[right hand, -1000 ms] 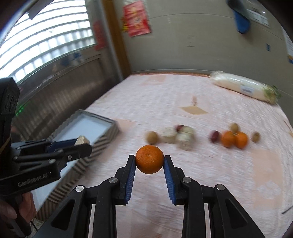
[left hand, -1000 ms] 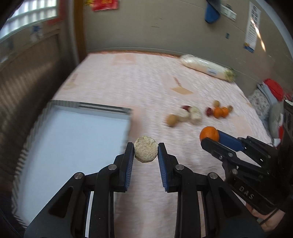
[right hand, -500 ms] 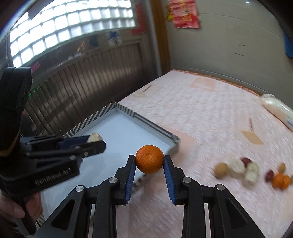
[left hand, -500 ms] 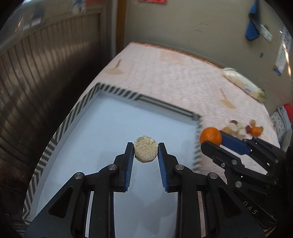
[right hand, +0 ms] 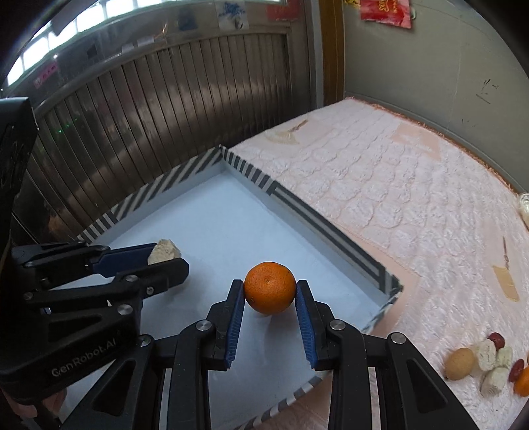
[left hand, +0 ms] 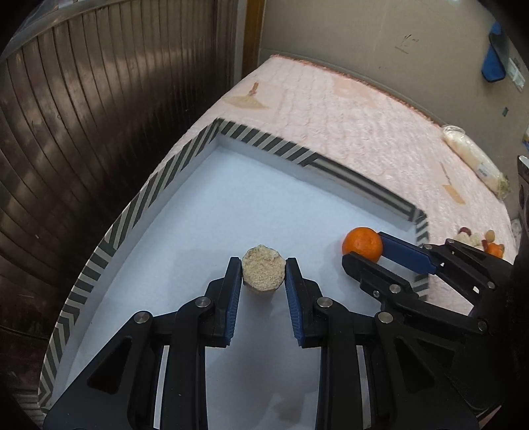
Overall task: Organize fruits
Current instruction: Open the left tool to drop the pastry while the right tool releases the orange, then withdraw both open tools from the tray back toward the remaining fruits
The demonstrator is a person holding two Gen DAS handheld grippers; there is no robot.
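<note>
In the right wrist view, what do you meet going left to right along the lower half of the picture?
left gripper holding a beige chunk → orange in the right gripper → striped corner of the tray → loose fruit pile on the pink blanket.

A pink quilted bed (right hand: pixel 396 185) fills the room's corner beside a dark slatted panel (right hand: pixel 148 115). A long white plastic-wrapped bundle (left hand: pixel 476 162) lies at the bed's far edge, and a red poster (right hand: pixel 385 11) and a blue cloth (left hand: pixel 494 56) hang on the wall.
</note>
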